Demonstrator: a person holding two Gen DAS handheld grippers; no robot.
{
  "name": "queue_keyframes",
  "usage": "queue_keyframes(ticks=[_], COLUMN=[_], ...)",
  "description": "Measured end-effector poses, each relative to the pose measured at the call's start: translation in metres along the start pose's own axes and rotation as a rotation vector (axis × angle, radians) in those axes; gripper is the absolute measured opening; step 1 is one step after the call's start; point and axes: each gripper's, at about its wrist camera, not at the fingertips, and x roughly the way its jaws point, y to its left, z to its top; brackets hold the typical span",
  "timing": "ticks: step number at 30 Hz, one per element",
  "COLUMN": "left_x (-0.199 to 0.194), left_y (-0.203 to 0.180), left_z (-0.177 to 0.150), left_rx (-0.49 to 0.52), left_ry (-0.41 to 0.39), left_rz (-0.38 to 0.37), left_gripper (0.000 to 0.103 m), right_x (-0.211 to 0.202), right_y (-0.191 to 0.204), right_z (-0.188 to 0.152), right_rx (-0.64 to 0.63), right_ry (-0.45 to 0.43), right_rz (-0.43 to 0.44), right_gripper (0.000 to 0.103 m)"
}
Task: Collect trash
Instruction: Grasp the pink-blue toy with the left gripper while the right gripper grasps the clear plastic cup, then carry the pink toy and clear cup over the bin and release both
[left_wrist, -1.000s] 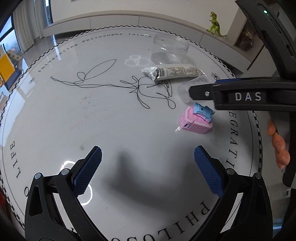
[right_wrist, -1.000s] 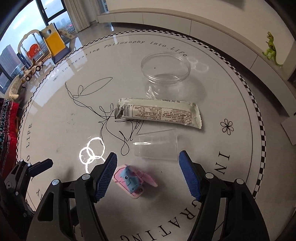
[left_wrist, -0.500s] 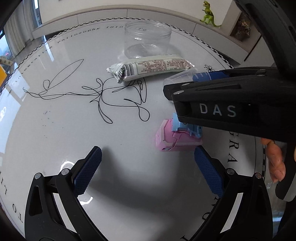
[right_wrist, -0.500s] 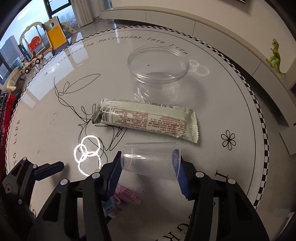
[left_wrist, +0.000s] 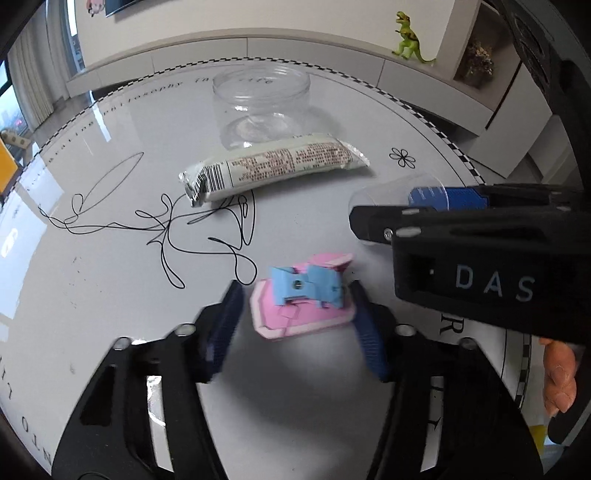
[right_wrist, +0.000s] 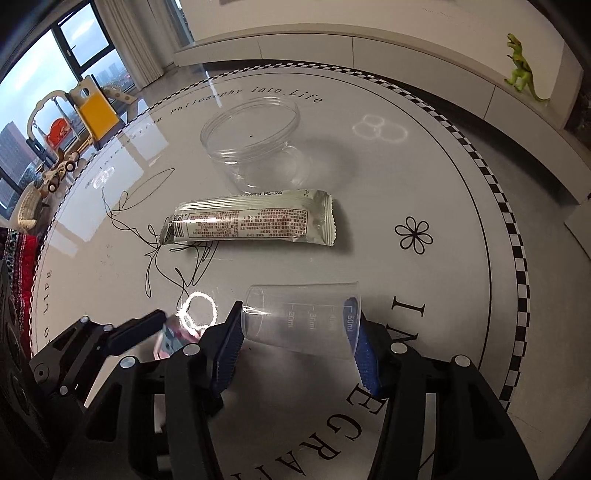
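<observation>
You've got a round white table (right_wrist: 461, 258) with a checkered rim, printed lettering, a black line doodle and a little flower. Lying right on it: an open clear plastic jar (right_wrist: 255, 144) standing upright, a silvery snack wrapper (right_wrist: 251, 221) just in front of it, a small clear measuring cup (right_wrist: 299, 317) on its side, and a pink-and-blue paper box (left_wrist: 303, 299) nearby.

Glossy table (right_wrist: 461, 229), clear plastic cup (right_wrist: 303, 319), shiny wrapper (right_wrist: 251, 221), perhaps foil.
</observation>
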Motion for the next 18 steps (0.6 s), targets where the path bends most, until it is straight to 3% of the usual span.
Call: queue_keyframes(ticks=[6,18], left_x=[-0.012,-0.069], left_y=[0.012,0.058], left_z=[-0.006,-0.052], left_rx=[-0.008,-0.021], left_ry=[0.003,-0.042], left_rz=[-0.041,-0.03], left_gripper=[0.05,0.05], right_x=[-0.006,-0.019], right_y=[0.006,0.055], right_z=[-0.008,-0.029], right_rx=[0.014,0.024], right_ry=[-0.006,-0.007], right_rz=[0.009,0.089], right_gripper=[0.055,0.056])
